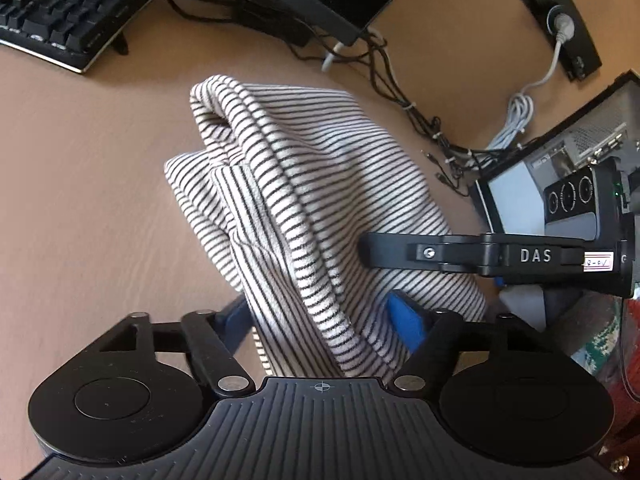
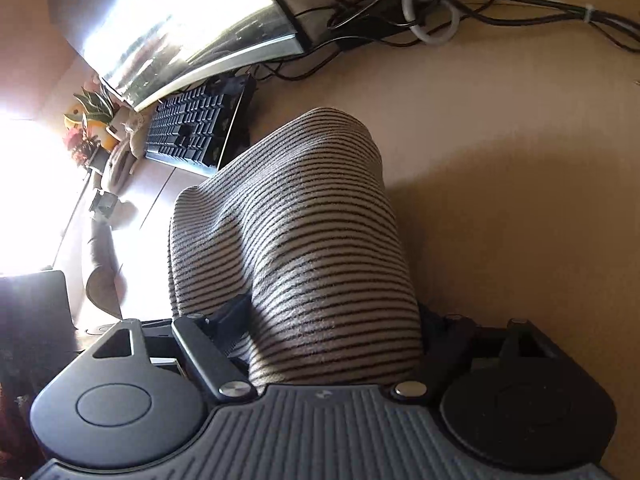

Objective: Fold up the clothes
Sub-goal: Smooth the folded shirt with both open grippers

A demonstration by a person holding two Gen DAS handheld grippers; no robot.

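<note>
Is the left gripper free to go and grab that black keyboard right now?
Probably not as things stand. The left gripper is clamped on the striped garment, so it would drag the cloth along. The desk between it and the keyboard looks bare, so only the held cloth hinders it.

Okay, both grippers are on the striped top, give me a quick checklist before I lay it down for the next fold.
1. Left gripper clamped on the striped top: ok, cloth runs between its fingers.
2. Right gripper clamped on the top: ok, cloth bunched between its fingers.
3. Top lifted off the desk: cannot tell; its far end seems to rest there.
4. Bare desk ahead for laying down: ok.
5. Clear of the keyboard and cables: ok, apart from the cloth.
6. Layers smooth: not ok, rolled and bunched.
</note>
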